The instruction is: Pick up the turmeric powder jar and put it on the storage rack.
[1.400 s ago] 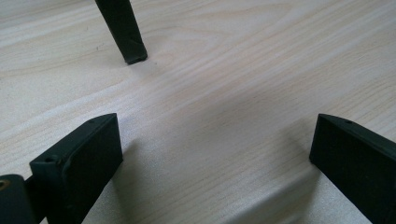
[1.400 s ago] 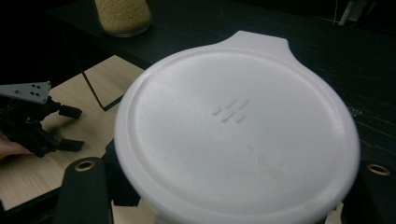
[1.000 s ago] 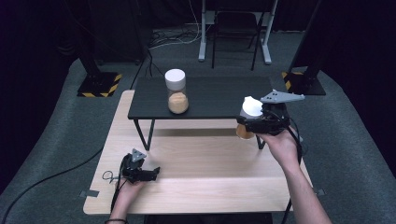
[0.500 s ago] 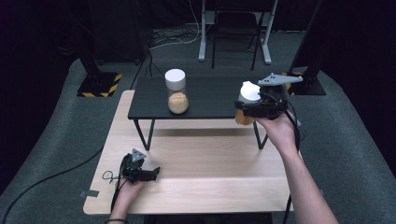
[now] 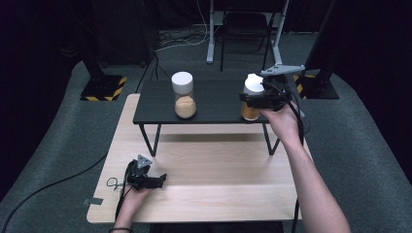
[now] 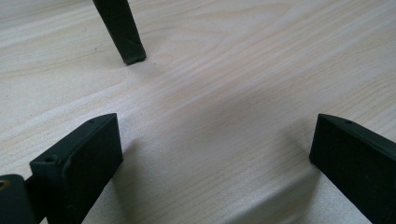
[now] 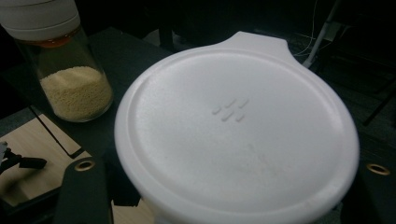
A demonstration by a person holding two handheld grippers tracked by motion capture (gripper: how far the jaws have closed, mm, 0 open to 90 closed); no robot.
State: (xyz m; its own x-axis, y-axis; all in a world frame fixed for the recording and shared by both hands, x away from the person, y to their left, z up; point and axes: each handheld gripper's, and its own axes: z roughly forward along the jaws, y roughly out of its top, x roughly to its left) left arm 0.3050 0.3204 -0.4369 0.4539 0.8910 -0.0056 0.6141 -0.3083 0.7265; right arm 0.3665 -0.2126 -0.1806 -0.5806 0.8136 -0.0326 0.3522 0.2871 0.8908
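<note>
A jar with a white lid (image 5: 252, 83) and orange filling hangs over the right end of the low black shelf (image 5: 214, 99). My right gripper (image 5: 251, 101) is shut on its body from the right. In the right gripper view the lid (image 7: 233, 135) sits between the two black jaws. A second jar (image 5: 183, 94) (image 7: 70, 79), white-capped and part full of tan grains, stands upright on the shelf's middle left. My left gripper (image 5: 158, 180) (image 6: 215, 154) rests on the wooden table (image 5: 218, 165) near its front left, open, with bare wood between its jaws.
The shelf stands on thin black legs (image 6: 122, 32) on the table's far half. Behind the table are a desk frame (image 5: 243, 29) and black posts with yellow-black striped bases (image 5: 102, 90). A cable (image 5: 53, 184) trails over the grey floor at the left.
My right gripper has carried the jar up and away from the table's right edge, leftward over the shelf's right end. The left gripper has kept still.
</note>
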